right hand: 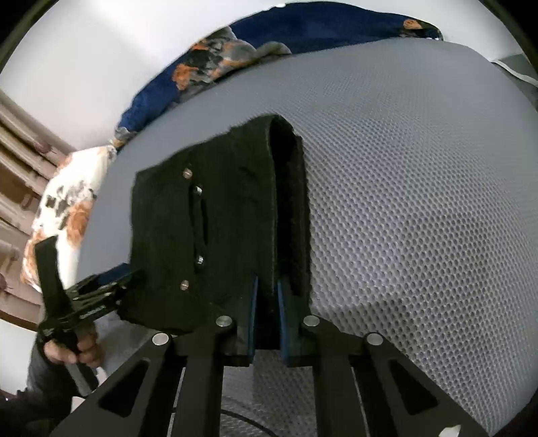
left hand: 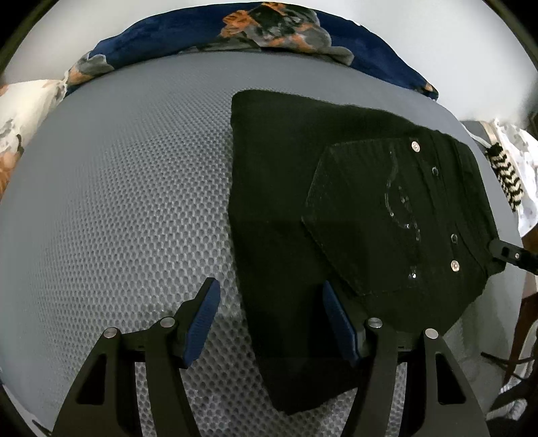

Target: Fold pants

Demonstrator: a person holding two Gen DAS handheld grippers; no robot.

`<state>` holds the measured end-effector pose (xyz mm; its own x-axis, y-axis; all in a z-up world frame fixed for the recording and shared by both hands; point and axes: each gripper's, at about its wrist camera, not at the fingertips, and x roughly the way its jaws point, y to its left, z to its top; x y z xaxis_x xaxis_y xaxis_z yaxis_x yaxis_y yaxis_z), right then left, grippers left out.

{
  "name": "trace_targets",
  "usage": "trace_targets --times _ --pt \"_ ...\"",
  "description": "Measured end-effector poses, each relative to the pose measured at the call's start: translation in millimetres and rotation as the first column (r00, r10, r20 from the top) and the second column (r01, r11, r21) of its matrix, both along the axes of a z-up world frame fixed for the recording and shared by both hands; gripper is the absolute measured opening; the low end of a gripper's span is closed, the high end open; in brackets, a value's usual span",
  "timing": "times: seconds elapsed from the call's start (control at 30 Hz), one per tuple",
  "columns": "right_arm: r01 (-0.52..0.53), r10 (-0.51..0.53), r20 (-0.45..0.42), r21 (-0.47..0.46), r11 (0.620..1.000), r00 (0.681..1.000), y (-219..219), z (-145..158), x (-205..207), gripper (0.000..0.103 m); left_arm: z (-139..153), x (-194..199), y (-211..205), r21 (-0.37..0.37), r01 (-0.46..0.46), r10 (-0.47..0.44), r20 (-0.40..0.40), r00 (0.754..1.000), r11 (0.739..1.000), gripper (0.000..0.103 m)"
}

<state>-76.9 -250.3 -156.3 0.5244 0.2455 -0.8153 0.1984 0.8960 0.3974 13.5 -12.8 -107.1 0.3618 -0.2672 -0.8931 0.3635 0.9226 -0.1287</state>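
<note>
Two grippers worked one garment: black denim pants with rhinestone pocket trim (left hand: 353, 208), already folded into a compact stack on the grey honeycomb-mesh mattress (left hand: 117, 201).

Left gripper (left hand: 270, 319): blue-padded fingers (left hand: 201, 322) spread wide apart, holding nothing. Near edge of the stack lay between them, toward the right-hand pad; whether either pad touched cloth, could not tell. Bulk of the pants lay at one to two o'clock from this tool.

Right gripper (right hand: 267, 319): fingers drawn close together, clamped on a thick fold of the cloth (right hand: 215, 218) at its near end. Bundle ran straight away from that tool toward twelve o'clock, its layered open edge showing as a dark slot at one o'clock.

Long axis, from the left wrist view: roughly seven o'clock to one o'clock; waistband with metal studs (left hand: 454, 265) faced four o'clock, toward the right tool. Judged the right gripper nearer and in control; the left would need to close on the near edge before any further fold.

Navy floral blanket (left hand: 269, 30) lay bunched at twelve o'clock, white floral pillow (left hand: 23, 107) at ten.
</note>
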Motion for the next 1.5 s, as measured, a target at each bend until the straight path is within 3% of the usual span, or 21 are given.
trace_targets --times 0.1,0.3,0.7,0.83,1.03,1.17,1.37,1.5 --pt "0.025 -0.024 -0.01 0.045 0.999 1.0 -6 -5 2 0.009 -1 2 -1 -0.002 0.005 -0.005 0.003 1.0 1.0 0.064" --pt "0.028 -0.028 -0.007 0.004 1.0 1.0 2 -1 3 0.011 -1 2 -3 0.012 0.009 -0.009 0.024 1.0 1.0 0.064" --pt "0.048 -0.051 -0.025 -0.112 0.993 0.998 5 9 10 0.043 2 -5 -8 0.04 0.015 -0.017 0.037 0.999 0.999 0.064" --pt "0.026 -0.029 -0.029 -0.117 0.993 0.999 3 13 21 0.054 4 -3 -6 0.049 0.02 -0.022 0.045 0.999 0.999 0.064" --pt "0.009 -0.01 -0.025 -0.032 0.999 1.0 -7 5 38 0.058 10 2 1 0.067 0.012 -0.018 0.086 0.996 0.998 0.067" --pt "-0.014 0.015 -0.031 0.029 0.999 0.999 -17 -4 47 0.061 10 12 13 0.036 -0.023 0.02 0.08 0.997 0.999 0.068" --pt "-0.065 0.068 -0.018 0.132 0.989 0.997 -30 -15 57 0.062 3 32 42 -0.116 -0.11 0.105 -0.048 0.993 0.987 0.068" --pt "-0.105 0.107 -0.001 0.211 0.972 0.994 -41 -23 61 0.062 -4 41 52 -0.208 -0.136 0.11 -0.134 0.985 0.968 0.068"
